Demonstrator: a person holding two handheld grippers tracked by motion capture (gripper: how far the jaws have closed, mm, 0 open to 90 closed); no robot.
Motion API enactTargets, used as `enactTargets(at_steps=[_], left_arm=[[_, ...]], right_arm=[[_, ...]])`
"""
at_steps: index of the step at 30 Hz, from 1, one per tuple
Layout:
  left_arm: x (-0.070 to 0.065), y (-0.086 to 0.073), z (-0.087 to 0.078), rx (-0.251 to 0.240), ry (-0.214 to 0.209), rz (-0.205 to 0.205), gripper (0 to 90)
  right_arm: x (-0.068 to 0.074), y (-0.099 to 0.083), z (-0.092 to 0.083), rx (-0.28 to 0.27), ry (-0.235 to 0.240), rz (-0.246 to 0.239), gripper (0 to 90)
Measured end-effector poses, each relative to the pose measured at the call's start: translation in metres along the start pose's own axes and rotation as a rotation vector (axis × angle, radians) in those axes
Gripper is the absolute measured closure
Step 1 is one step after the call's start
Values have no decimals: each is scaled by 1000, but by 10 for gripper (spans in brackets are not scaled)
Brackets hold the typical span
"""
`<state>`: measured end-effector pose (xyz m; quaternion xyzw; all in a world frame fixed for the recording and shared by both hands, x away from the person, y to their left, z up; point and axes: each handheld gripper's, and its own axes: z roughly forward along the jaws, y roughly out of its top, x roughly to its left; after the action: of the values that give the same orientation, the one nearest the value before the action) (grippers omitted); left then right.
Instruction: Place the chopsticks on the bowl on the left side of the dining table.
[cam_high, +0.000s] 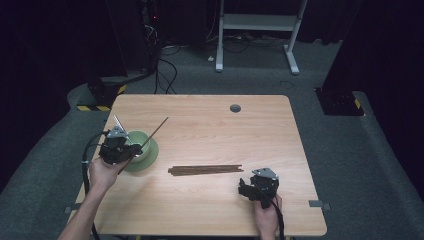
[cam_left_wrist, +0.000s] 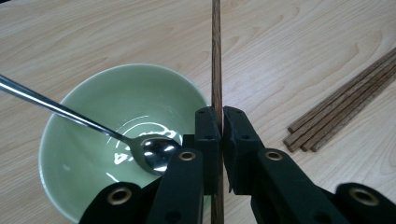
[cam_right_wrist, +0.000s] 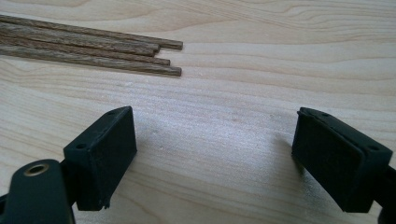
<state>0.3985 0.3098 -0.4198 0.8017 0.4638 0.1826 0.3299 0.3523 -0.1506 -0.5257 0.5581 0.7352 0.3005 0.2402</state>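
My left gripper (cam_left_wrist: 221, 122) is shut on a single brown wooden chopstick (cam_left_wrist: 216, 56), which runs straight up between the pads. In the high view that chopstick (cam_high: 156, 130) slants over the pale green bowl (cam_high: 141, 148) at the table's left, with the left gripper (cam_high: 134, 150) at the bowl's near rim. A metal spoon (cam_left_wrist: 93, 125) lies in the bowl (cam_left_wrist: 65, 163). Several more chopsticks (cam_high: 205, 170) lie side by side at mid table. My right gripper (cam_right_wrist: 215, 154) hovers open just above bare wood, near the ends of those chopsticks (cam_right_wrist: 93, 51).
The bowl sits on a green saucer (cam_high: 150, 159). A round cable hole (cam_high: 235, 108) marks the table's far side. A white stand (cam_high: 257, 30) and cables are on the floor beyond. The table's right half is bare wood (cam_high: 280, 145).
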Motion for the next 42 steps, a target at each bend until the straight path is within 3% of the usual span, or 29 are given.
enactTargets(at_steps=[21, 28, 33, 42], left_arm=[[28, -14, 1, 31, 94, -39, 847], [34, -15, 4, 40, 122, -37, 847], [38, -13, 10, 76, 147, -13, 847], [49, -15, 13, 86, 168, -29, 847]], right_arm=[[0, 0, 0, -1, 5, -8, 134], [0, 0, 0, 0, 6, -8, 134], [1, 0, 0, 0, 8, -9, 134], [1, 0, 0, 1, 9, -10, 134]])
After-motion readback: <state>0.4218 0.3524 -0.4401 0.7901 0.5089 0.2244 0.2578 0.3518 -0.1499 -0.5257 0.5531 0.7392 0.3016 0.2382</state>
